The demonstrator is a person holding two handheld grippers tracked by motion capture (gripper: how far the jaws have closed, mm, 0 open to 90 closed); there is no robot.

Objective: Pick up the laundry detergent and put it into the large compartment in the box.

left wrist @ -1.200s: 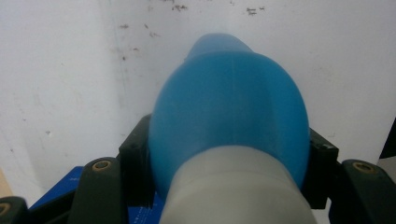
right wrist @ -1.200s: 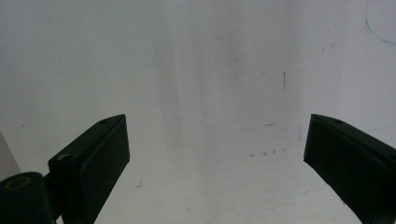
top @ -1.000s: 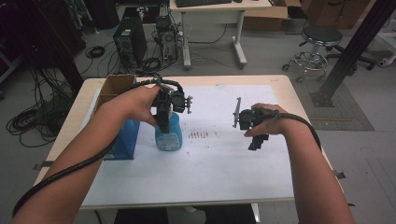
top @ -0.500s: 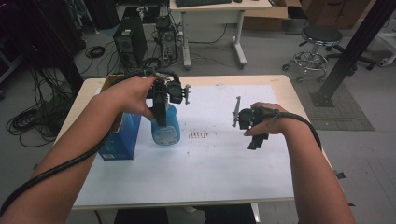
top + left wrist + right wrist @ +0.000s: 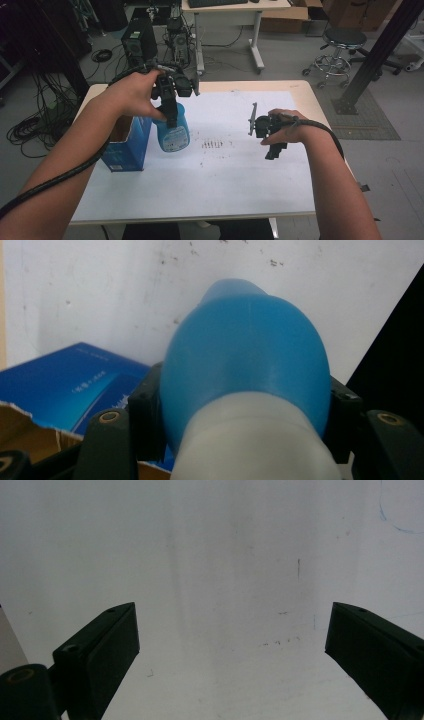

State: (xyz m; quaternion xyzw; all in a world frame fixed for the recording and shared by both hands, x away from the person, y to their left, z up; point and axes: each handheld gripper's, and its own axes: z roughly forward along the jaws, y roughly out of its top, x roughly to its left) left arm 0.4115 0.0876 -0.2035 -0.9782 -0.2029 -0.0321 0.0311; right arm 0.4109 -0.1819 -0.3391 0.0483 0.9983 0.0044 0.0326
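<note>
1. Table: a white-topped work surface with faint dark marks near its middle. It lies well below the left jaws and just beneath the right jaws.

2. Box: a blue carton with an open top stands on the table, below the left jaws and to their outer side. In the left gripper view its blue face and torn cardboard edge appear beside and below the left-hand jaw.

3. Bottle: a blue plastic bottle with a pale neck hangs upright from the left jaws, apart from the table, with its body just beside the box. The left gripper view looks down along it, with the pale neck nearest the camera and the blue body bulging beyond.

4. Left gripper: the jaws are clamped on the bottle at its upper part, one pad on each flank. The grip appears firm and square.

5. Right gripper: the jaws stand wide apart with nothing between them, only bare table ahead. It hovers well apart from the bottle.

6. Step in hand, as judged: the bottle is being carried, either out of the box or toward it.

7. Next move, as judged: keep the bottle upright, clear the box rim, then lower it steadily before the grip is released.
</note>
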